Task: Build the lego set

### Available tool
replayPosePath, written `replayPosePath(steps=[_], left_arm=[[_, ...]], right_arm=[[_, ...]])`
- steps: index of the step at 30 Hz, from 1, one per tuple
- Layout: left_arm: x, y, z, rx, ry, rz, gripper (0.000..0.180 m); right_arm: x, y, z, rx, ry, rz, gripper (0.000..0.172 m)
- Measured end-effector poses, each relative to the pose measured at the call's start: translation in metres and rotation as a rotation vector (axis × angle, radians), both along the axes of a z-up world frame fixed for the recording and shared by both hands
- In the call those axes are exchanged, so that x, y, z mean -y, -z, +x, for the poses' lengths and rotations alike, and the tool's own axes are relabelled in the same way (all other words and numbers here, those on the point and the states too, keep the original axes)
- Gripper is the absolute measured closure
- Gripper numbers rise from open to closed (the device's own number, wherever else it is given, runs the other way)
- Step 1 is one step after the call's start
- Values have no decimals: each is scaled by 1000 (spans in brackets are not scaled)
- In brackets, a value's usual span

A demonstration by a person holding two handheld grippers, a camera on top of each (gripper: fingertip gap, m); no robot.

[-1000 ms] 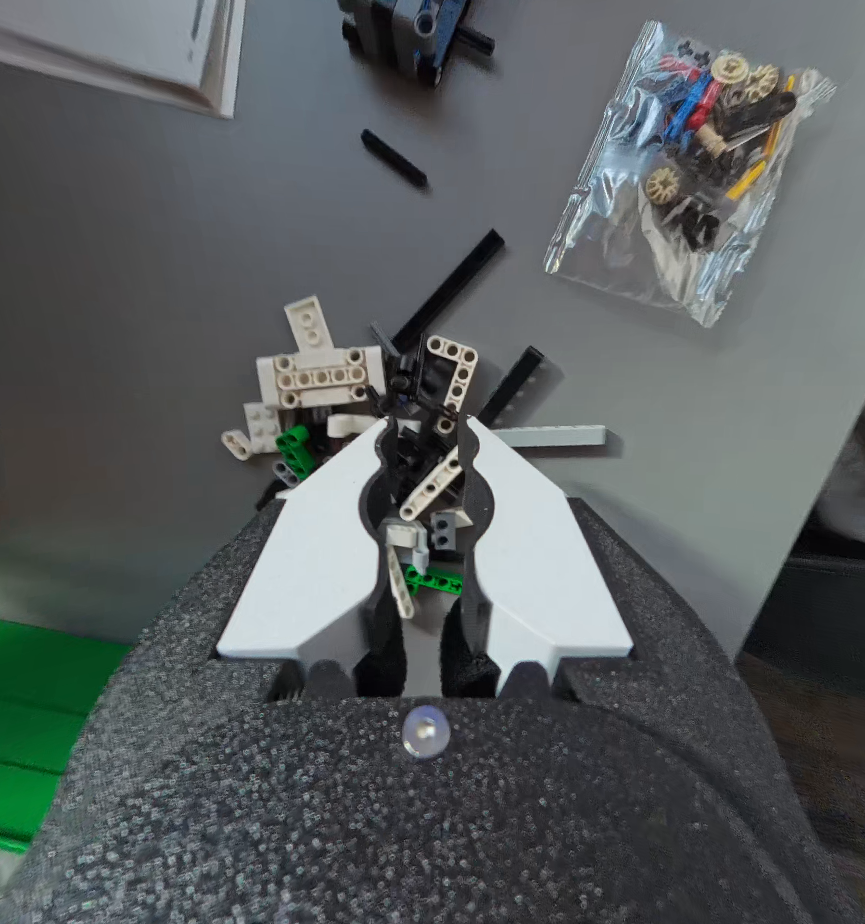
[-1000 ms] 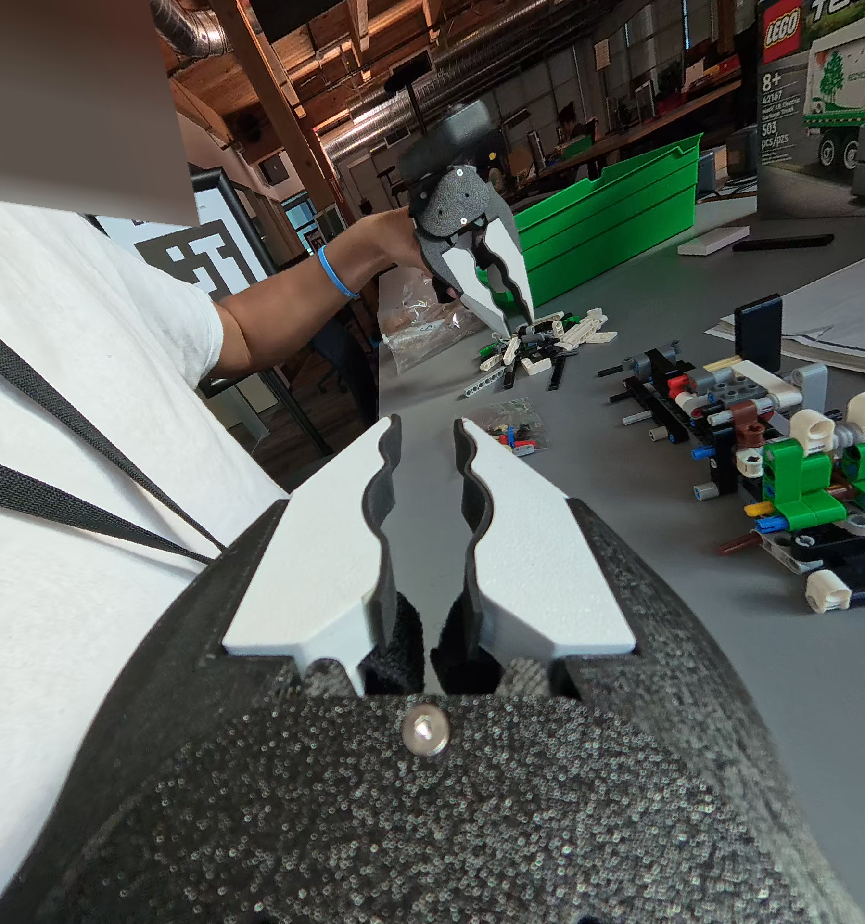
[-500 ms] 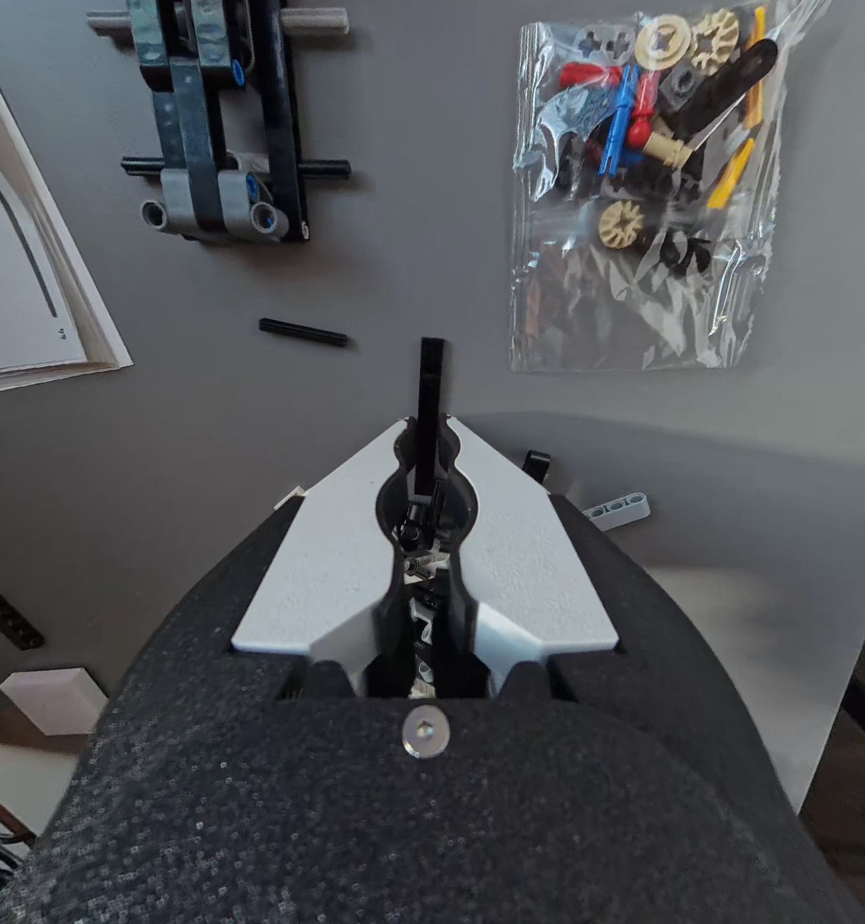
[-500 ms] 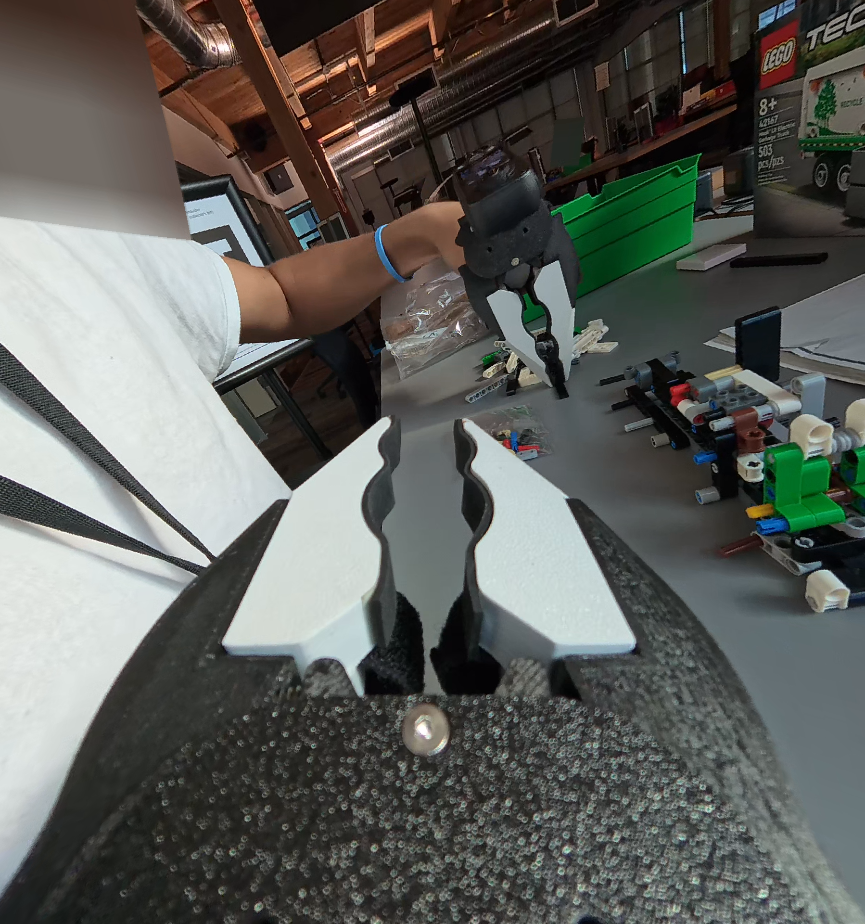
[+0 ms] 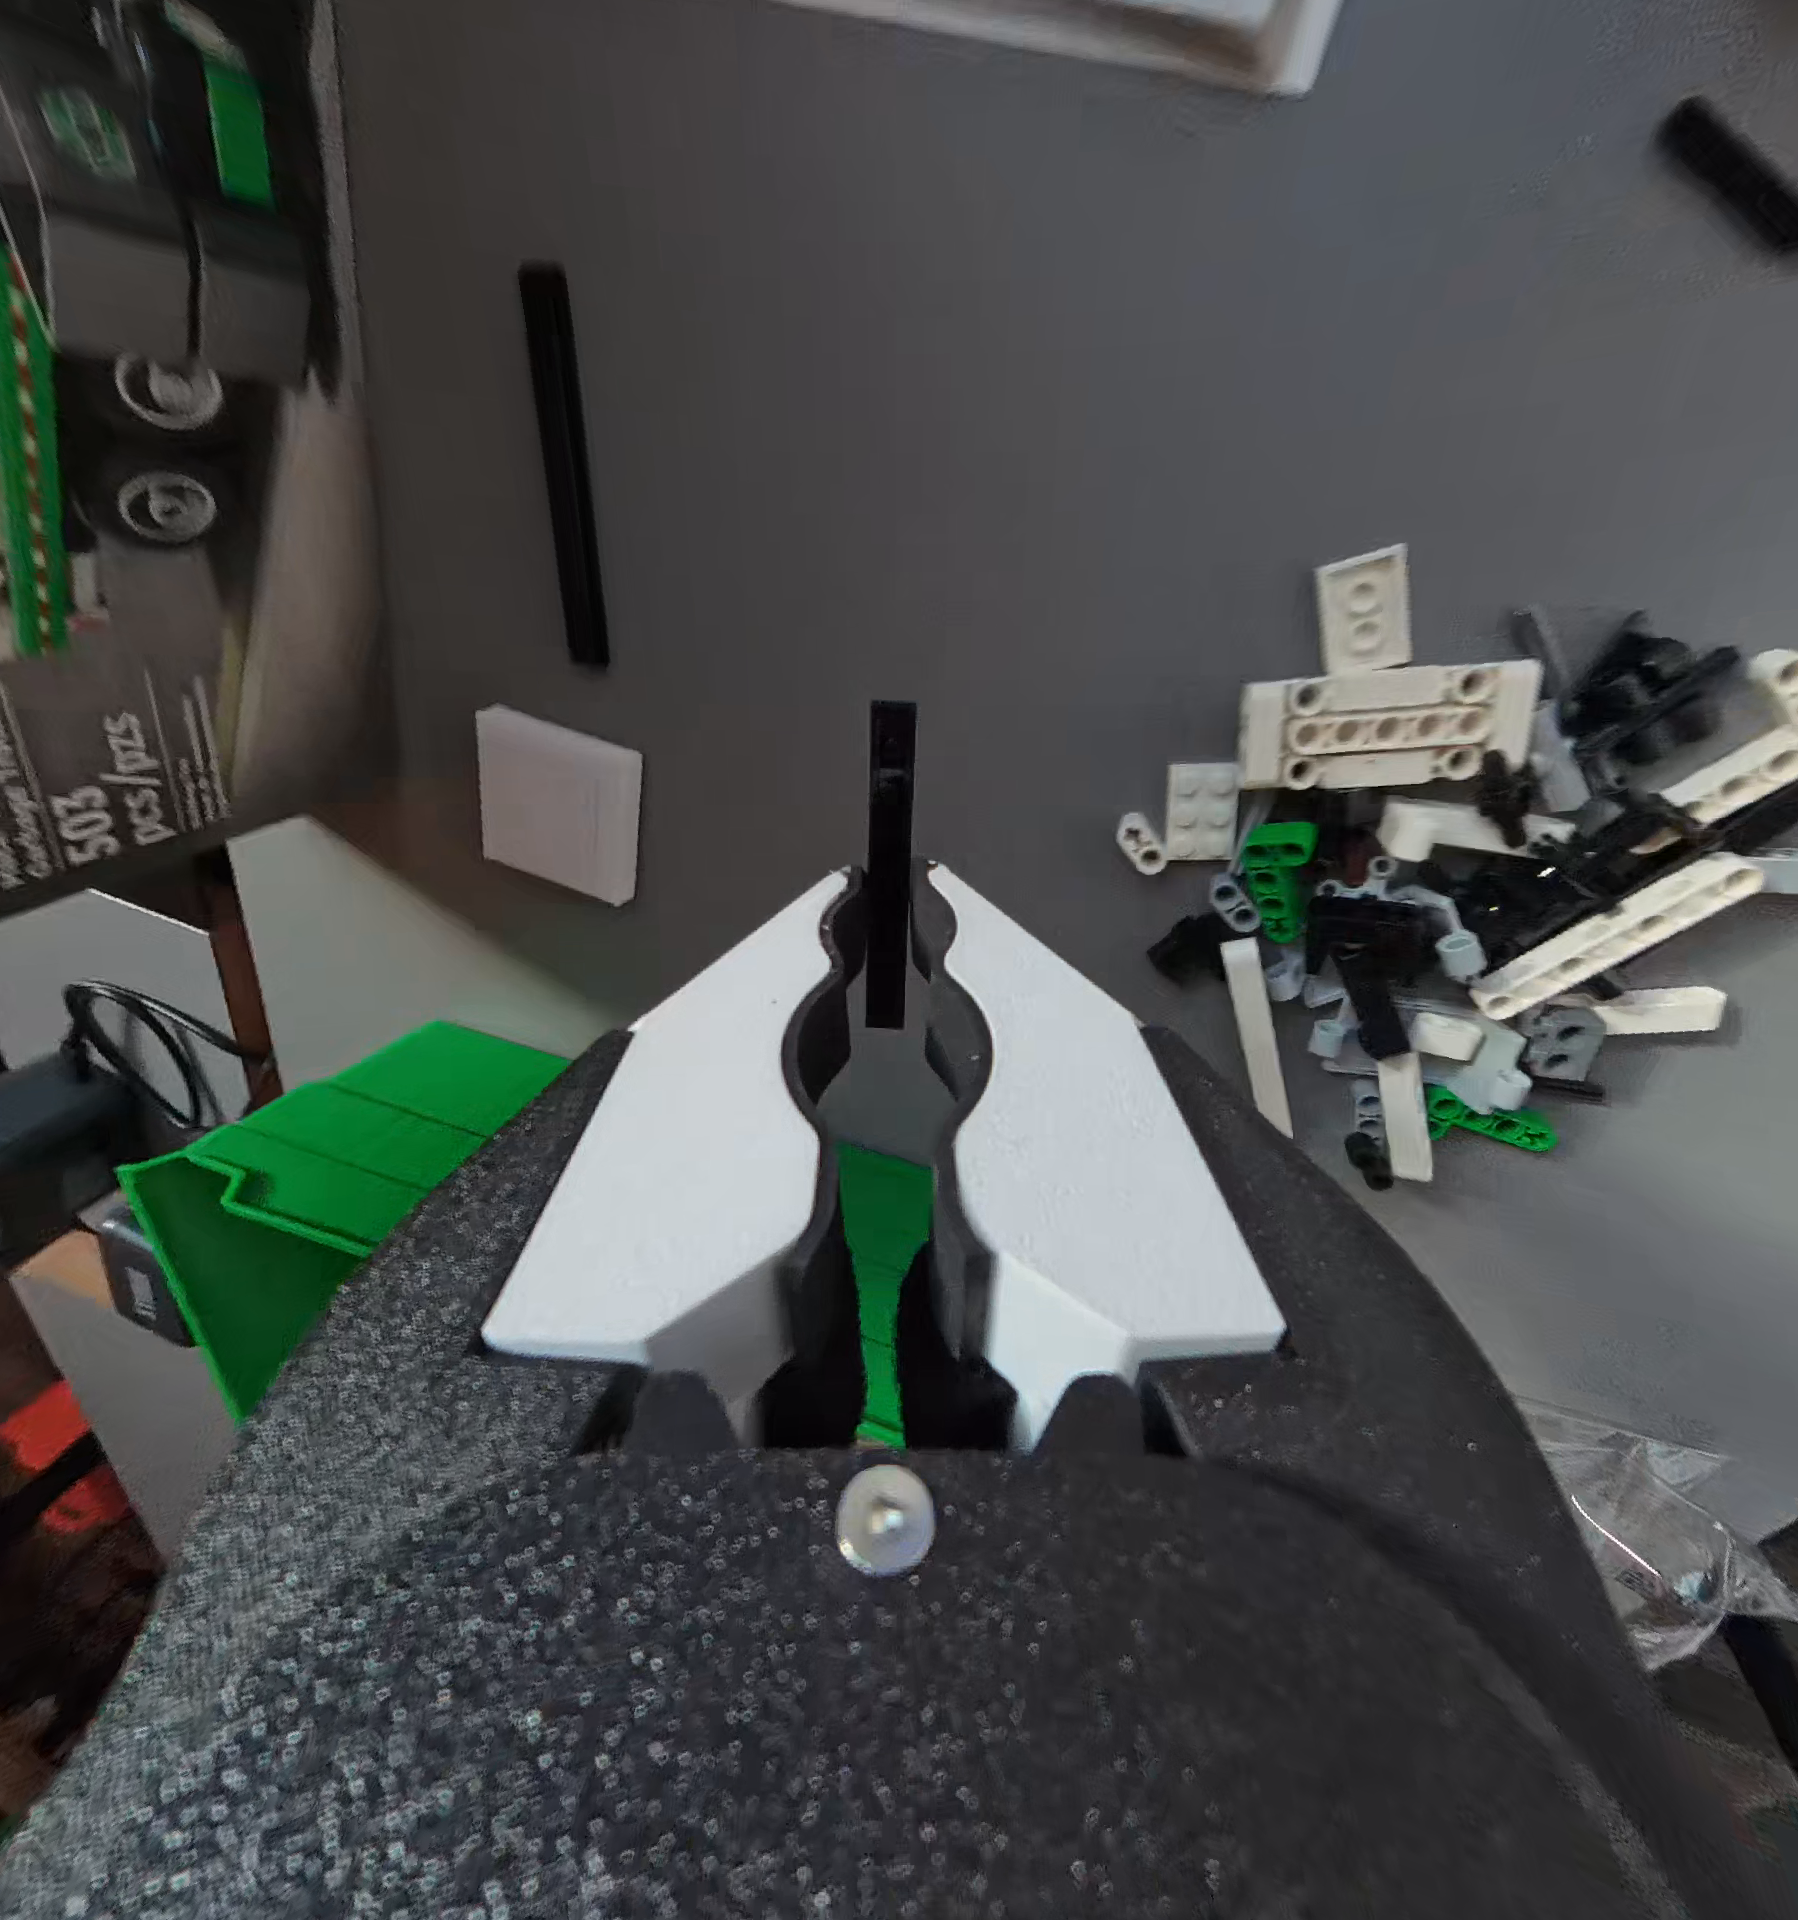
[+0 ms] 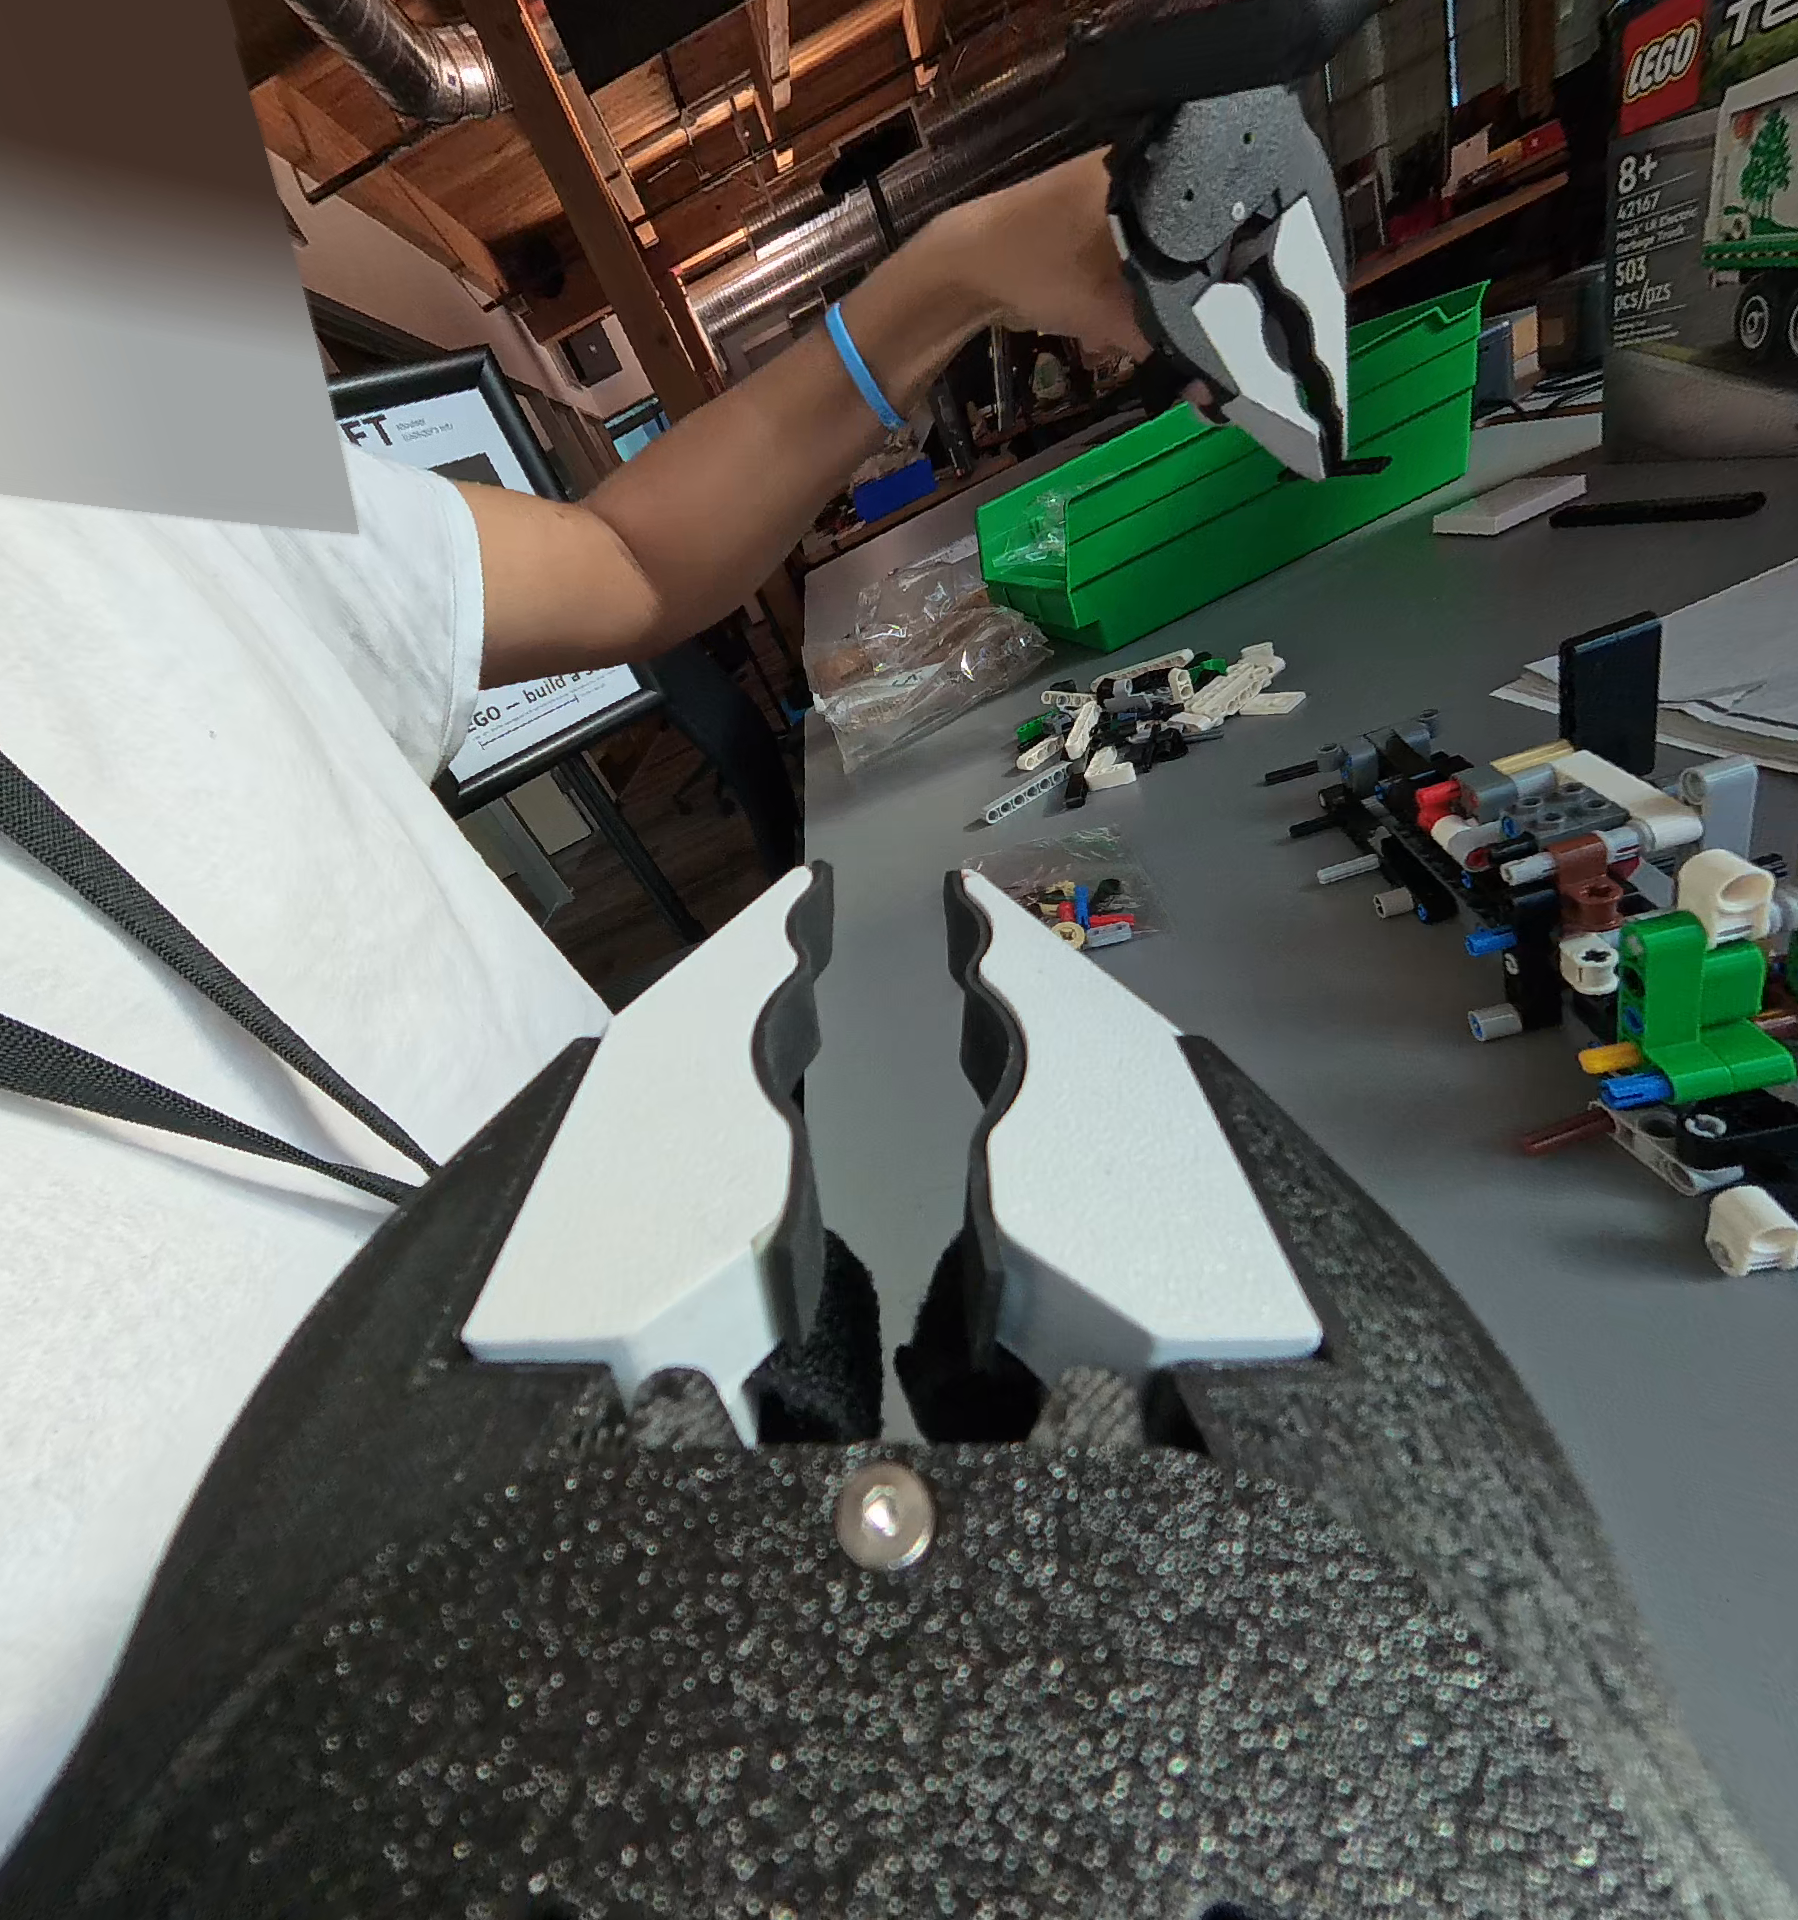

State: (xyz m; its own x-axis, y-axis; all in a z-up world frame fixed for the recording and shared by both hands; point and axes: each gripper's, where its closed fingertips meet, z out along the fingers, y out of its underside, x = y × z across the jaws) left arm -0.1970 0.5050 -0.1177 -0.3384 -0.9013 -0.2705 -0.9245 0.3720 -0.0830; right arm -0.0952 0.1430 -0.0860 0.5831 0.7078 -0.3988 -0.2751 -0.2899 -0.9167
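Left gripper (image 5: pixel 890 883): fingers clenched on a black beam (image 5: pixel 892 790), both pads pressing its flanks; item carried in the air above the grey desk (image 5: pixel 978 416), apart from the pile of loose pieces (image 5: pixel 1477 894) at its right. Long axis runs along the fingers; far end points straight ahead past the tips, near end sits between the pads.

Right gripper (image 6: pixel 890 894): fingers released, nothing between them; low over the desk edge, nearest a small bag of parts (image 6: pixel 1071 894). Partly built model (image 6: pixel 1622 935) stands to its right.

Stage, by judgement: transport of a picked piece; a steady grasp is called for.
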Motion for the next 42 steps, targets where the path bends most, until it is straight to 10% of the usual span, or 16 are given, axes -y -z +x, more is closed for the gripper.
replayPosePath(steps=[11,20,24,28,31,42], left_arm=[[-76,62,-44,-243,-477,-89,176],[-71,64,-46,-183,-545,-119,160],[-32,34,-39,-112,-365,-79,154],[97,25,-39,-43,139,-294,167],[153,40,-54,-97,212,-374,163],[147,56,-68,-120,245,-155,162]], right_arm=[[0,-1,1,-11,1,-2,152],[0,-1,1,-15,-4,-1,152],[0,-1,2,-18,-3,0,152],[0,-1,1,-22,-9,-7,152],[0,-1,1,-20,-9,-4,152],[0,-1,1,-26,-14,-8,151]])
